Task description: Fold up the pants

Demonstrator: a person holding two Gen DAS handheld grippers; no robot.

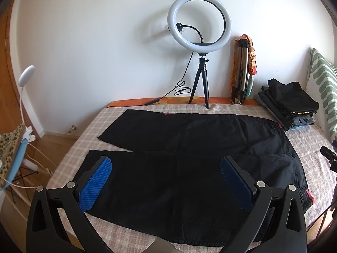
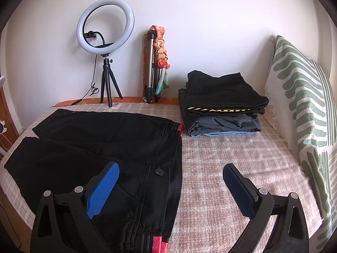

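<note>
Black pants [image 1: 179, 147] lie spread flat on the checked bed cover, legs pointing left and waistband to the right. In the right wrist view the pants [image 2: 101, 143] show a button and a red waistband trim at the near edge. My left gripper [image 1: 166, 168] hangs open above the near leg, its blue pads [image 1: 96, 183] wide apart with nothing between them. Over the waistband edge my right gripper [image 2: 170, 177] is open too, left finger above the black fabric, right finger above bare cover.
A stack of folded clothes [image 2: 221, 105] sits at the back right of the bed [image 2: 231, 158]. A ring light on a small tripod [image 1: 200, 48] and a folded tripod [image 1: 242, 71] stand against the wall. A green-patterned cushion [image 2: 301, 88] lines the right side. The floor drops off left.
</note>
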